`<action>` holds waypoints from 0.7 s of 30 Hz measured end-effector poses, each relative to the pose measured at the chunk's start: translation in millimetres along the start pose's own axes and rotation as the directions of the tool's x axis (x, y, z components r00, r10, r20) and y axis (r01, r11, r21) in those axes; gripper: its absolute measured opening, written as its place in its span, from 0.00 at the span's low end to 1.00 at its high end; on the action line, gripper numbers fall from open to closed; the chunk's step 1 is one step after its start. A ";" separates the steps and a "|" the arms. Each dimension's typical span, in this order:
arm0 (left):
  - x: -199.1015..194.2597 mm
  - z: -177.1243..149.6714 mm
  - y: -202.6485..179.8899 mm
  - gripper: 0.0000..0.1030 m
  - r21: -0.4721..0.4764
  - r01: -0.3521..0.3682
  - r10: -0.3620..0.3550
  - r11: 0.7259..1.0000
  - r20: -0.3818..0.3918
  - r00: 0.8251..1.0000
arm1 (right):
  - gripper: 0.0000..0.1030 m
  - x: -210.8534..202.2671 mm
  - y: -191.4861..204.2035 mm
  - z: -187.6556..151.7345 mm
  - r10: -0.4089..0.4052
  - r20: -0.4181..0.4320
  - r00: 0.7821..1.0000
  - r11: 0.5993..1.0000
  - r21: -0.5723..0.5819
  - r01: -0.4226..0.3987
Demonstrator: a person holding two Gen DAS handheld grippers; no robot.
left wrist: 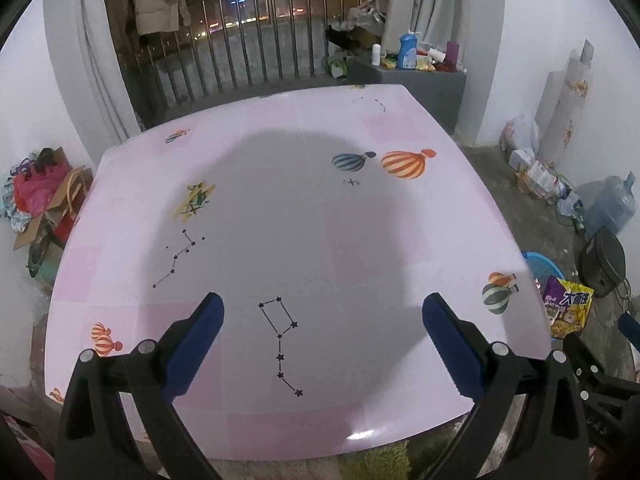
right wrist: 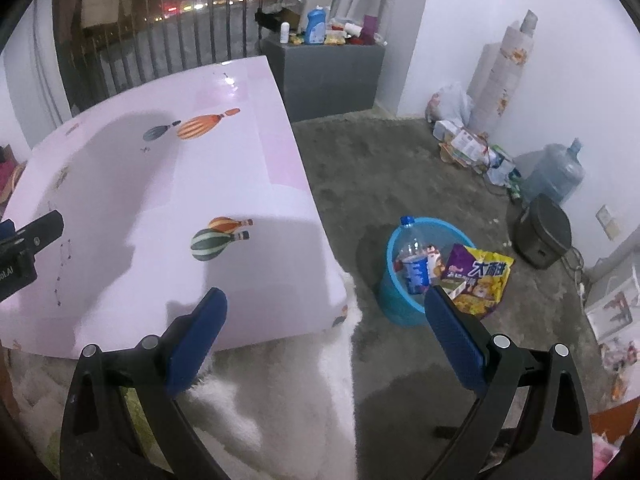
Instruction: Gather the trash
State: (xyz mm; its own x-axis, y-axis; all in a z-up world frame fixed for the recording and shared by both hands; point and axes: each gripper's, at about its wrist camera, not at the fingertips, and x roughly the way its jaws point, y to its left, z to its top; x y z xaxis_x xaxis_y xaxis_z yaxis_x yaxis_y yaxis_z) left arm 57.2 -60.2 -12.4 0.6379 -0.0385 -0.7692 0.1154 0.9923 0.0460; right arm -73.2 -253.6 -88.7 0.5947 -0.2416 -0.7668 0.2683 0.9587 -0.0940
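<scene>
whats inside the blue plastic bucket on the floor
The blue plastic bucket holds a clear plastic bottle with a blue cap, a blue-and-white cup and a purple-and-yellow snack bag sticking out over the rim. Anything beneath them is covered.

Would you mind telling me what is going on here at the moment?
A person holds a gripper in each hand, collecting trash. The pink table shows no litter. The blue bucket on the floor beside it holds a plastic bottle, a cup and a snack bag. The left gripper and right gripper are open, holding nothing.
</scene>
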 end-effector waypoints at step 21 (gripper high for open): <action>0.5 0.4 -12.3 0.95 0.045 -0.021 0.022 0.999 -0.015 1.000 | 0.92 2.2 -20.2 -2.4 -0.046 -0.005 0.999 0.998 0.034 0.046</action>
State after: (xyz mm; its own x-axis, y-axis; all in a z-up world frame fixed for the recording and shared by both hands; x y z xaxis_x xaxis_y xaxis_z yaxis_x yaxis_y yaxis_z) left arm 56.4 -72.4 -13.1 0.6288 -0.0148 -0.7774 0.1360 0.9865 0.0912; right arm -79.2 -273.2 -90.0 0.5779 -0.2847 -0.7649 0.3213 0.9409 -0.1075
